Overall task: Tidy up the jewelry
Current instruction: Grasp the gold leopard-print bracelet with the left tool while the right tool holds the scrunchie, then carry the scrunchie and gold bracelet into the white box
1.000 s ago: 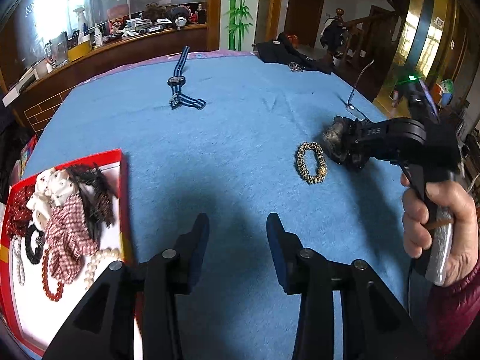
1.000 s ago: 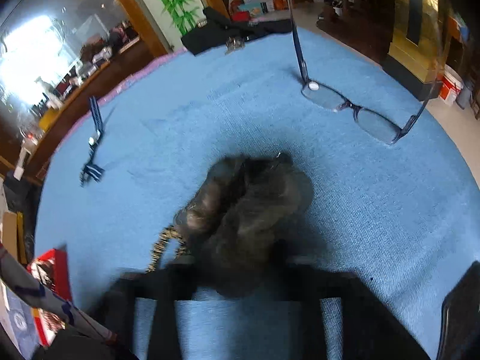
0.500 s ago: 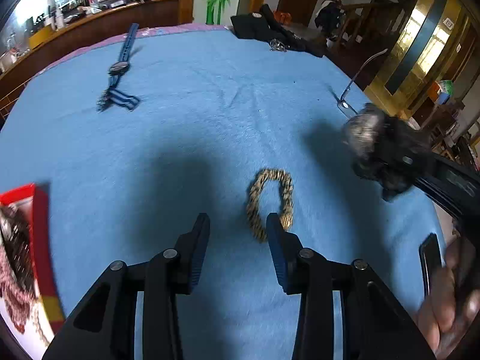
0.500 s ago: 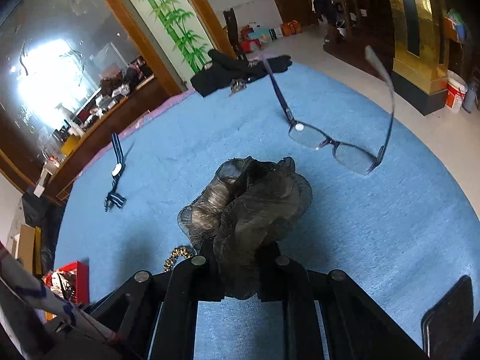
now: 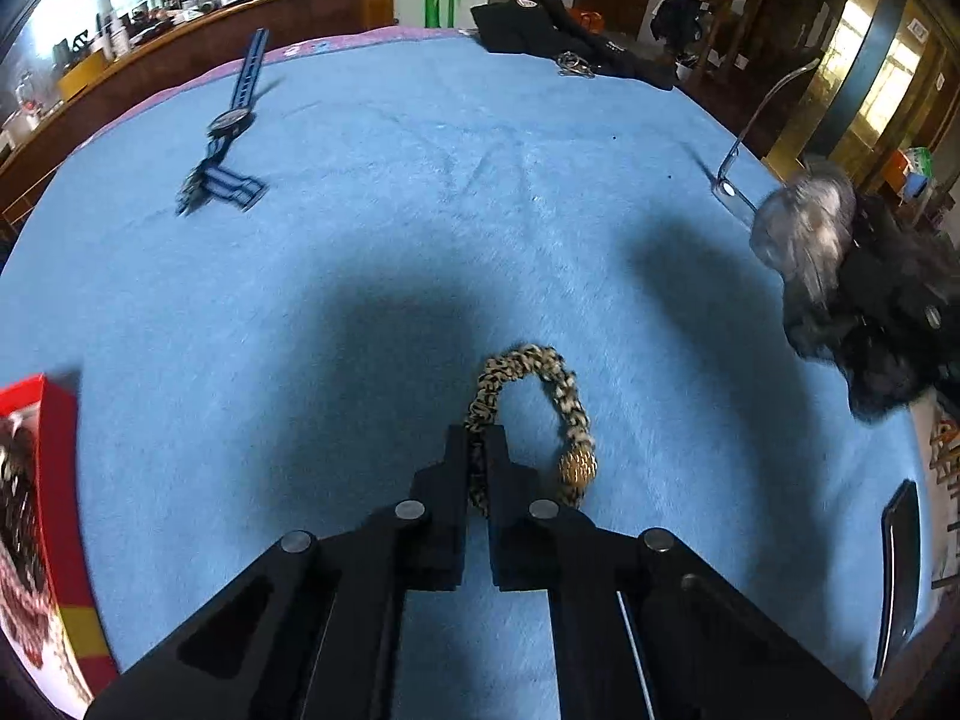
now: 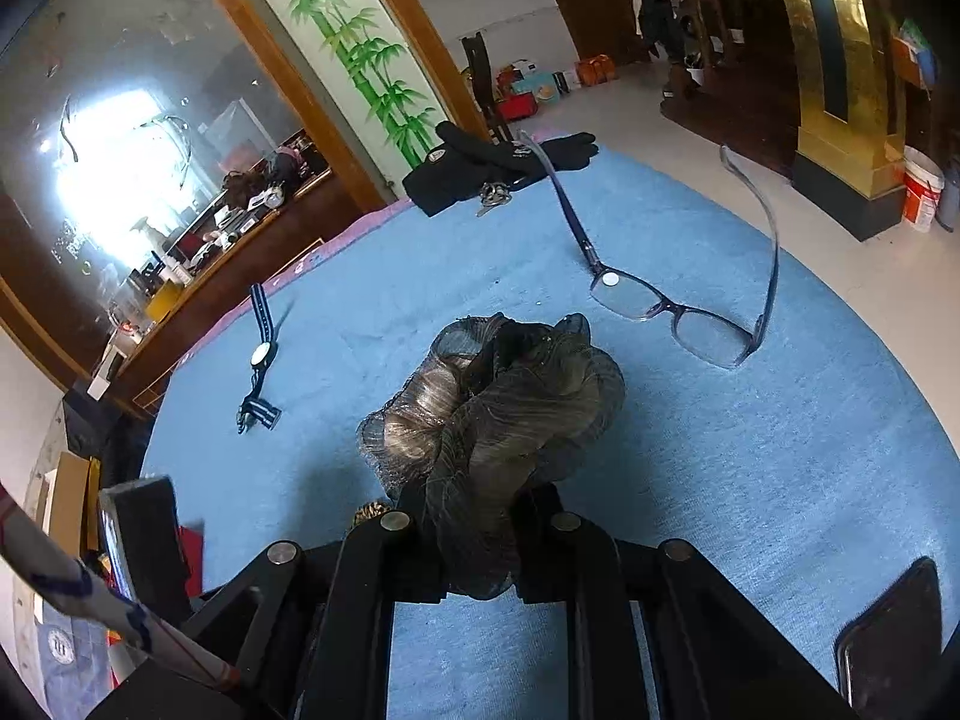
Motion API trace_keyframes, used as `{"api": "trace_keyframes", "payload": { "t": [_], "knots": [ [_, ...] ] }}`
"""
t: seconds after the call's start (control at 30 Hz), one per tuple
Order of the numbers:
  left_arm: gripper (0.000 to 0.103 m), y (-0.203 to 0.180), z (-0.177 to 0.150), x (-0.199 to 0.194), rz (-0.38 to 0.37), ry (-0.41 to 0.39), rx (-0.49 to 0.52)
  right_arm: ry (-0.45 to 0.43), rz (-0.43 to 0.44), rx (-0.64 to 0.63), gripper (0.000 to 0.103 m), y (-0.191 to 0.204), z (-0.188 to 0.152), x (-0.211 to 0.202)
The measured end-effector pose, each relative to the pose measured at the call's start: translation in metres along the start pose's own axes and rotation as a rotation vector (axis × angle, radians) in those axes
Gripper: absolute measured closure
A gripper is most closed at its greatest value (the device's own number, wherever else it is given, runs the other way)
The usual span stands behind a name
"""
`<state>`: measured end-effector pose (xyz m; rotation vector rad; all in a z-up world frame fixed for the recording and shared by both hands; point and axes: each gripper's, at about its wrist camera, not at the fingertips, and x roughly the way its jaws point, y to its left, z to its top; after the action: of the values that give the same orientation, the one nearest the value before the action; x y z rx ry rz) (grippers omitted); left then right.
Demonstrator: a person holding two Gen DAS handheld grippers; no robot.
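Note:
A leopard-print bracelet (image 5: 558,396) with a gold bead lies on the blue cloth. My left gripper (image 5: 478,468) is shut on the bracelet's left side, low on the cloth. My right gripper (image 6: 480,516) is shut on a grey mesh hair scrunchie (image 6: 498,396) and holds it above the table; the scrunchie also shows at the right edge of the left wrist view (image 5: 810,234). A red tray (image 5: 57,480) with hair ties and beads sits at the left edge. A blue striped watch (image 5: 228,126) lies at the far left of the table.
Glasses (image 6: 672,312) stand open on the cloth at the right. Black gloves and keys (image 6: 492,171) lie at the far edge. A black phone (image 5: 897,570) lies near the right table edge. A wooden counter with clutter runs behind the table.
My left gripper moved forward to the leopard bracelet and shut on its left side. My right gripper lifted the grey scrunchie higher, away from the cloth.

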<state>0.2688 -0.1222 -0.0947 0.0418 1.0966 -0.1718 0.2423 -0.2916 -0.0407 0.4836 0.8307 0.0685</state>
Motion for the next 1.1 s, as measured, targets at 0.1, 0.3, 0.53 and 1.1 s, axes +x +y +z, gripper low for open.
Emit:
{"api": "trace_keyframes", "payload": {
  "t": [0.1, 0.3, 0.53, 1.1],
  "knots": [
    [0.099, 0.006, -0.017, -0.014, -0.01, -0.012, -0.002, 0.003, 0.008, -0.026, 0.088, 0.006, -0.003, 0.0],
    [0.099, 0.025, -0.059, -0.058, 0.004, -0.076, 0.009, 0.036, 0.053, -0.092, 0.088, 0.027, -0.026, -0.009],
    [0.099, 0.04, -0.104, -0.104, 0.103, -0.201, 0.032, 0.047, 0.098, -0.142, 0.088, 0.043, -0.081, -0.041],
    [0.098, 0.063, -0.165, -0.156, 0.242, -0.381, 0.026, 0.057, 0.077, -0.25, 0.088, 0.085, -0.143, -0.077]
  ]
}}
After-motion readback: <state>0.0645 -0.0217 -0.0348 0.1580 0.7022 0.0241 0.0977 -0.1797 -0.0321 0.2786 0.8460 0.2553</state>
